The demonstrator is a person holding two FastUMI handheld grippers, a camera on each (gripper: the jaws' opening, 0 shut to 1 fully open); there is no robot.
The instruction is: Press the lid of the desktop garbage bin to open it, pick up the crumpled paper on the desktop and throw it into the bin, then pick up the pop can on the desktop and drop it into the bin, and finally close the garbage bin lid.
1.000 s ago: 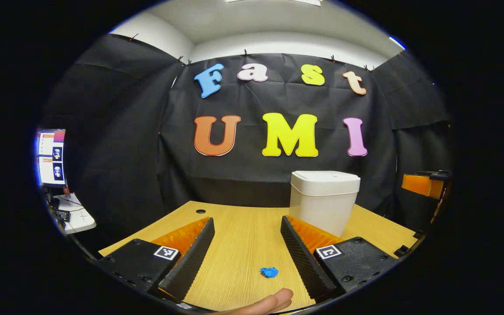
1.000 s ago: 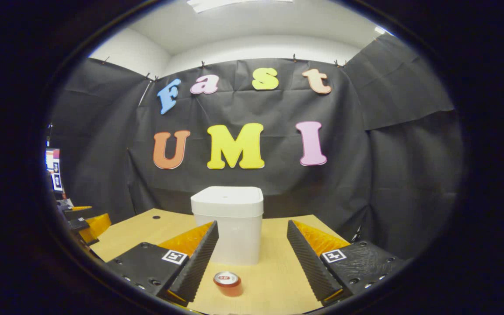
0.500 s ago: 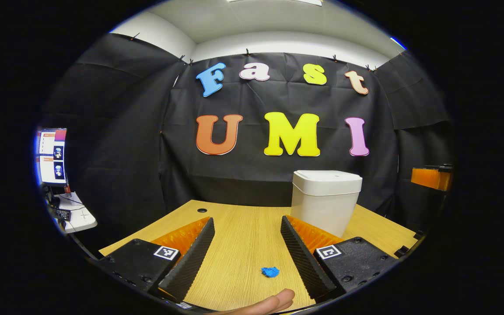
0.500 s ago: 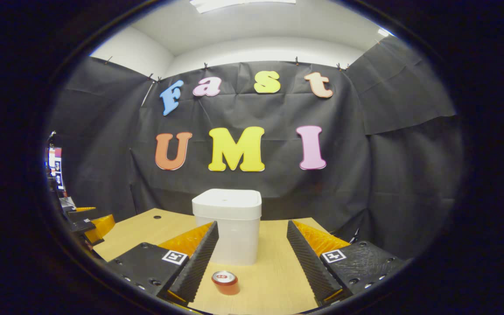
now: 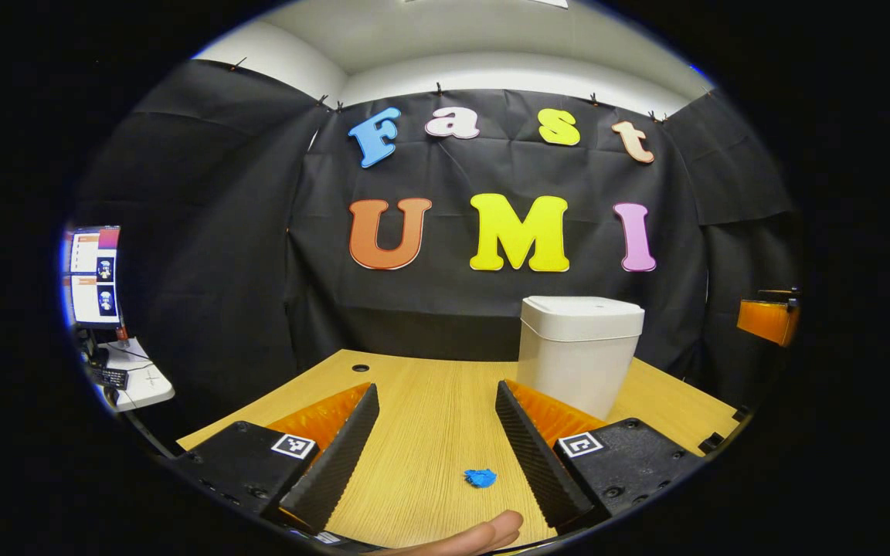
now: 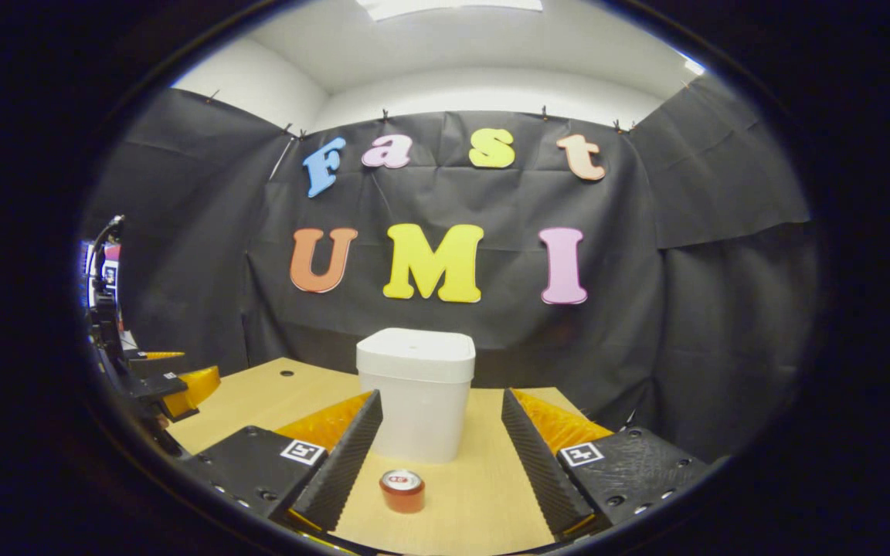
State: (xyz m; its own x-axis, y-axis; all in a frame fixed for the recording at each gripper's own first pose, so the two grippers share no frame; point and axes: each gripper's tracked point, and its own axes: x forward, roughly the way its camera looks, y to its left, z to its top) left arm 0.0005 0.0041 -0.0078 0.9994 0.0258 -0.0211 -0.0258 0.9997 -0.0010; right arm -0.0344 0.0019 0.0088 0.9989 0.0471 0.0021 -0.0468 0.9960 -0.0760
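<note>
Both tools are wide apart and hold nothing. The left tool (image 5: 437,417) hangs over the desk (image 5: 429,386), with the blue paper (image 5: 480,478) lying near, between its fingers. The bin (image 6: 416,394), lid down, stands far from the right tool (image 6: 437,425), beyond the upright can (image 6: 402,489).

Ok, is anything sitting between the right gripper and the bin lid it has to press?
Partly. In the right gripper view the pop can stands upright on the desk between the open right gripper and the white bin. It is low; the closed lid sits well above it with nothing visible in front.
</note>
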